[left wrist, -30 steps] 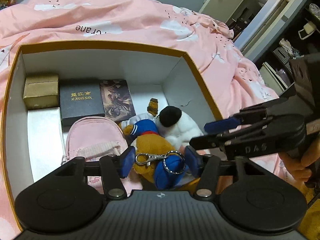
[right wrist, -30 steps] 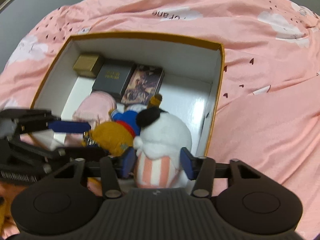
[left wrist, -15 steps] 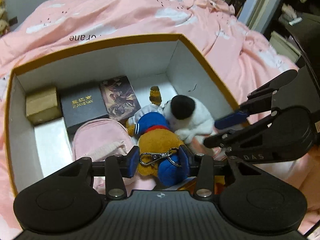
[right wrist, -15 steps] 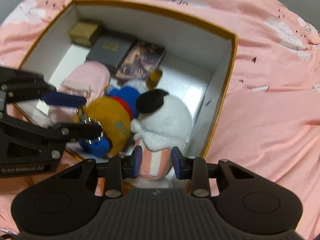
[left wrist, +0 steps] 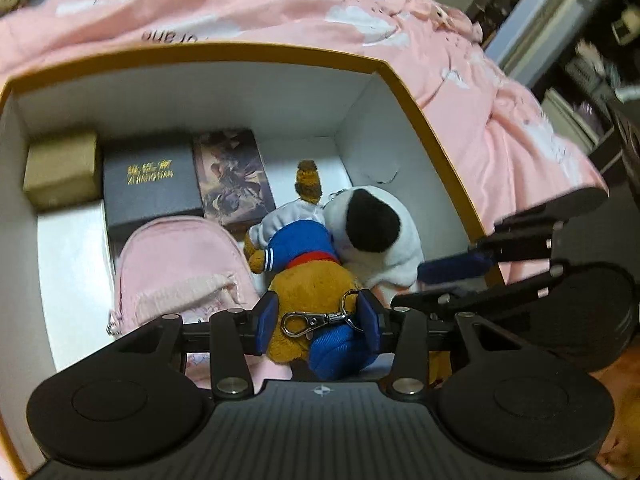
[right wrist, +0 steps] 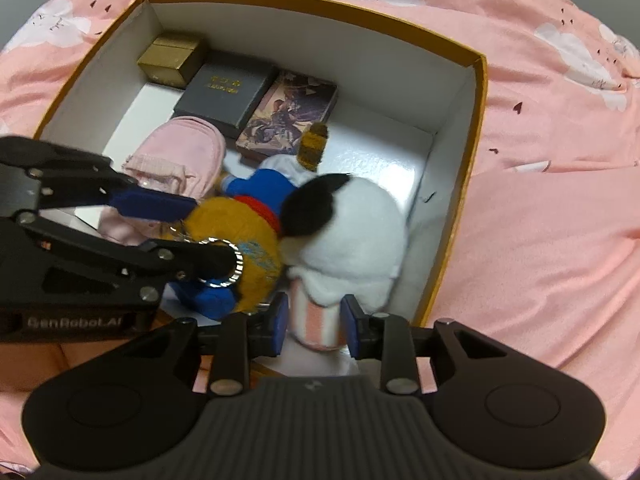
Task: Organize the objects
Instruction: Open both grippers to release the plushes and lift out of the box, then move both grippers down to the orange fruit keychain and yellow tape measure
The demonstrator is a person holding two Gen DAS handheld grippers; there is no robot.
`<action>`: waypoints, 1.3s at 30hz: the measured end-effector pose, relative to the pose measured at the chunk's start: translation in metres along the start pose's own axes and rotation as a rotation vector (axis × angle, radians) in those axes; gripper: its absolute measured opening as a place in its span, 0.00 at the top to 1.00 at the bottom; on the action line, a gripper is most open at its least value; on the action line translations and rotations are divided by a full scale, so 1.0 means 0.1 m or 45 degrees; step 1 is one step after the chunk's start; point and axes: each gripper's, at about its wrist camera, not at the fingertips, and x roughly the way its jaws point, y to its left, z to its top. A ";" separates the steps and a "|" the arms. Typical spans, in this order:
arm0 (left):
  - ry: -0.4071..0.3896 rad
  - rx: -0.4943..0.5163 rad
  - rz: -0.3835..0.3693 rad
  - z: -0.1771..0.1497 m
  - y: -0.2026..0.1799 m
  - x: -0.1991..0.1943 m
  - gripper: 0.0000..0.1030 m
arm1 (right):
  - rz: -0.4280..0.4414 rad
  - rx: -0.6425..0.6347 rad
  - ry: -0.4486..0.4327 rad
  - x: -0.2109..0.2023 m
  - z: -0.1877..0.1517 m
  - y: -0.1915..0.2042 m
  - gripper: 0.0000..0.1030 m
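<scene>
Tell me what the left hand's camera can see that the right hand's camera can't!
Only the left wrist view shows the metal clip lying across the bear toy between the left gripper fingers, plus blurry furniture beyond the bed.

Only the right wrist view shows the white toy's striped bottom pinched in the right gripper, and a silver ring on the bear.

Both show the box, pink pouch, gold box, black box, picture card box and pink blanket.
</scene>
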 end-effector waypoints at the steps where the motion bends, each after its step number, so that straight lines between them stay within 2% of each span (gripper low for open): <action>1: -0.008 -0.015 -0.007 0.00 0.02 -0.01 0.52 | 0.008 0.006 -0.003 0.00 0.00 0.00 0.69; 5: -0.071 -0.029 0.011 -0.04 0.01 -0.11 0.51 | 0.020 0.026 -0.037 -0.04 -0.01 -0.01 0.69; 10: -0.209 0.022 0.122 -0.16 -0.15 -0.33 0.50 | 0.034 0.064 -0.133 -0.21 -0.10 -0.02 0.69; 15: -0.351 0.064 0.169 -0.33 -0.33 -0.56 0.50 | 0.019 0.068 -0.291 -0.45 -0.26 0.05 0.65; 21: -0.450 0.077 0.158 -0.51 -0.48 -0.77 0.50 | -0.029 0.078 -0.487 -0.73 -0.59 0.17 0.63; 26: -0.448 0.124 0.137 -0.64 -0.59 -0.81 0.50 | -0.085 0.082 -0.617 -0.81 -0.91 0.26 0.59; 29: -0.423 0.133 0.134 -0.73 -0.62 -0.79 0.50 | -0.104 0.109 -0.669 -0.80 -1.06 0.27 0.52; 34: -0.369 0.113 0.163 -0.89 -0.59 -0.67 0.50 | -0.147 0.144 -0.668 -0.71 -1.23 0.26 0.52; 37: -0.333 0.101 0.120 -0.98 -0.55 -0.59 0.50 | -0.173 0.179 -0.638 -0.61 -1.29 0.25 0.49; 39: -0.295 0.100 0.095 -1.00 -0.52 -0.52 0.50 | -0.168 0.206 -0.613 -0.55 -1.32 0.25 0.43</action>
